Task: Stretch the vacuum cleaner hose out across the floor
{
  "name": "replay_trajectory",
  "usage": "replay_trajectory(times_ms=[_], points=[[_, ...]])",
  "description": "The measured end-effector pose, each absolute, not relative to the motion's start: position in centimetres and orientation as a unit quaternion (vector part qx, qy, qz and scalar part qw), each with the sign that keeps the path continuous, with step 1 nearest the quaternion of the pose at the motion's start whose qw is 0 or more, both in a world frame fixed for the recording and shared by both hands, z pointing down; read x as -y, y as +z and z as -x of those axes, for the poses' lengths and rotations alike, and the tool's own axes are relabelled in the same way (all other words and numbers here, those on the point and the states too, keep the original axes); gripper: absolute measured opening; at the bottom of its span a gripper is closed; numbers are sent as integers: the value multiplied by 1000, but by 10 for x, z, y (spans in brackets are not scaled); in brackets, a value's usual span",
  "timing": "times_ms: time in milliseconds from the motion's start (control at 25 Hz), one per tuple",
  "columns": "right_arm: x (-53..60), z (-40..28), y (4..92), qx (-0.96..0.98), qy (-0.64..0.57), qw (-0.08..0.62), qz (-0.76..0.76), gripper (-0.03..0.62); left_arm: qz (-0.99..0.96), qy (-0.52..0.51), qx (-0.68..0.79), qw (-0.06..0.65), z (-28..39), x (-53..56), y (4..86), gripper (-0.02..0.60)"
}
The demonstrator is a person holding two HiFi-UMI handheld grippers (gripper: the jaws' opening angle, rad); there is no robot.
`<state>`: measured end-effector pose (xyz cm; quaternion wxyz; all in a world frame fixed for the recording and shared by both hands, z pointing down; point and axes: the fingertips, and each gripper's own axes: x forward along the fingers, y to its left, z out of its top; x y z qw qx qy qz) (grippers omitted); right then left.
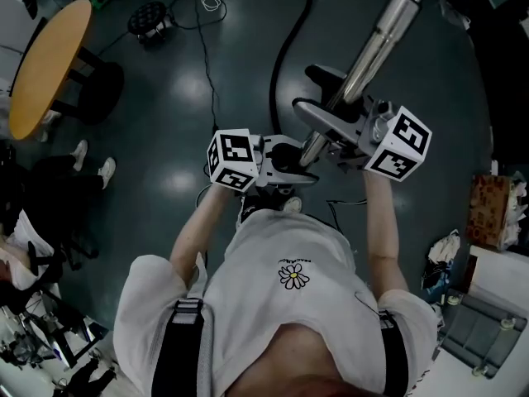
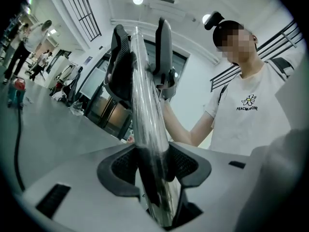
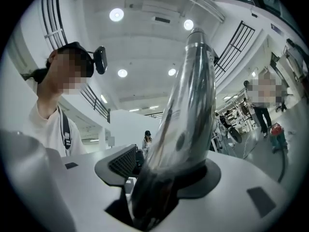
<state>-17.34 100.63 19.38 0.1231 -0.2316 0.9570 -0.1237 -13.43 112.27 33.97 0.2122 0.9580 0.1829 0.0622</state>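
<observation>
where my left tongs (image 2: pixel 154 166) come together, their ribbed black pads press on both sides of a shiny silver metal vacuum tube (image 2: pixel 145 110), the jaws partway closed and gripping it. my right tongs (image 3: pixel 166 175) clamp the same tube further along, jaws snug against its rounded sides. in the head view the two sit close together in front of my chest, with the tube slanting up and away to the right. the thin black vacuum hose (image 1: pixel 285 56) curves over the dark glossy floor (image 1: pixel 182 89) just beyond the tongs. a round yellow-topped table (image 1: pixel 50 64) stands well off to the left.
</observation>
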Motion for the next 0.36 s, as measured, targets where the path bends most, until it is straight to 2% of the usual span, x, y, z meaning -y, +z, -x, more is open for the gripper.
replay_trajectory(times_ms=[360], points=[[-1004,148,178,-951,-97,130,264,281,-955,48,-198,215,122,-1119,322,186]])
